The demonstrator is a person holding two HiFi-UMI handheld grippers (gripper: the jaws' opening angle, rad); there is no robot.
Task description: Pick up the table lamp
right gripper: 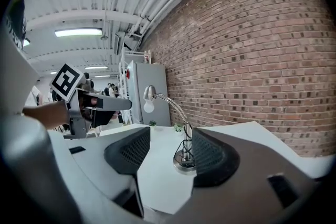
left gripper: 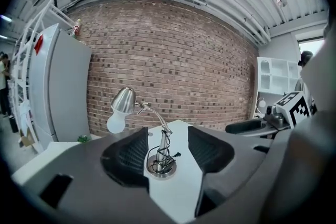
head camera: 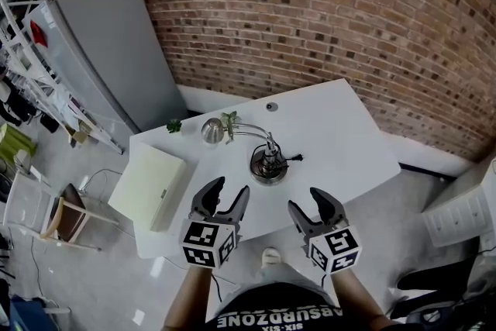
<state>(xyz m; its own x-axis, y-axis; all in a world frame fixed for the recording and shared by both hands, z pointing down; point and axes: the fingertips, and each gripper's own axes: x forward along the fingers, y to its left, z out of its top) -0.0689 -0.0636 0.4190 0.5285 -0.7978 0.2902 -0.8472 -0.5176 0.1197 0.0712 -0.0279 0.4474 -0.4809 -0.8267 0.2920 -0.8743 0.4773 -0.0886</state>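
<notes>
Approach step is what's going on here, no grab yet. The brushed-silver table lamp with the round metal base, curved gooseneck and bare white bulb (head camera: 268, 165) is sitting upright near the middle of the white rectangular table (head camera: 341, 139), with its thin black cord (left gripper: 167, 155) bunched around the stem. The left gripper (head camera: 230, 187) and right gripper (head camera: 306, 199) are hovering side by side at the table's near edge, both aiming at the lamp and stopping short of it. Both are gaping wide open and holding nothing. In each gripper view the lamp base is showing through the gap, but it's sitting well beyond the jaws, not between them. I'm guessing the next move is calling for pushing forward until one gripper is straddling the stem just above the base, then closing. The shade is hanging off toward the left, so I'd be expecting it to tip that way if it's grabbed too high. The other gripper should probably be steadying the neck, and I'd be watching that cord for snags.
</notes>
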